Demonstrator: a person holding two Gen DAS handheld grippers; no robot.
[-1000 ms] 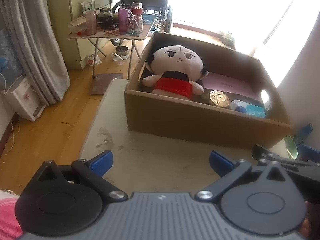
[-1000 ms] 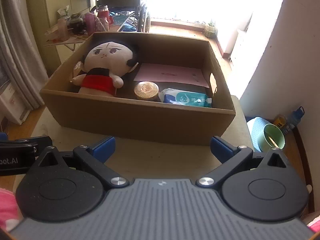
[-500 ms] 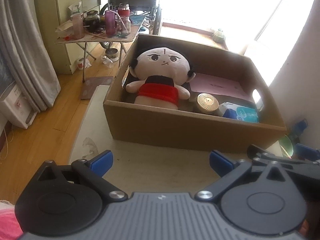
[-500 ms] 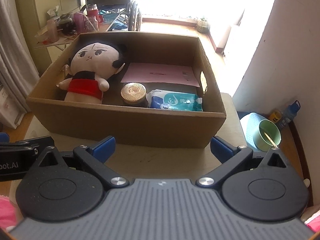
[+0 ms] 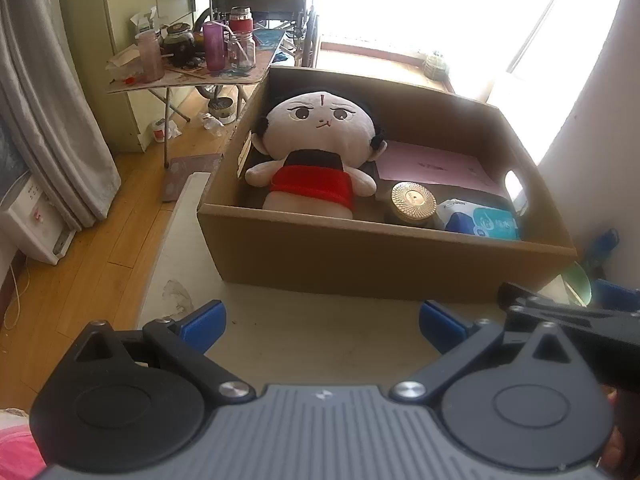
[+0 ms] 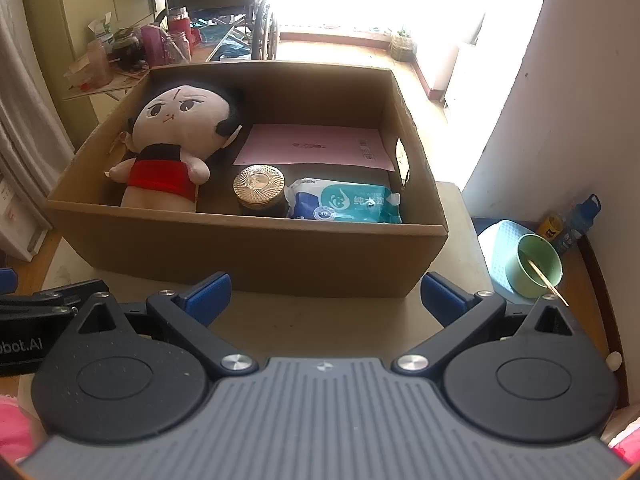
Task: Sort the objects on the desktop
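Observation:
A cardboard box (image 5: 372, 260) (image 6: 256, 256) stands on a beige table (image 5: 320, 336). Inside it lie a plush doll (image 5: 320, 156) (image 6: 176, 140) with a red skirt, a round gold-lidded jar (image 5: 413, 200) (image 6: 259, 184), a blue wet-wipes pack (image 5: 480, 222) (image 6: 346, 202) and a pink envelope (image 5: 436, 166) (image 6: 316, 148). My left gripper (image 5: 322, 322) is open and empty over the table in front of the box. My right gripper (image 6: 324, 296) is open and empty, also just in front of the box.
A white wall (image 6: 560, 100) stands close on the right. Beside the table, low on the right, are a green cup (image 6: 534, 266), a blue tray and small bottles. A cluttered folding table (image 5: 192, 68) stands beyond the box, with wooden floor (image 5: 80, 248) to the left.
Both views have swung left and risen slightly, so the box sits more to the right and its contents show more fully. Both grippers stayed open and empty.

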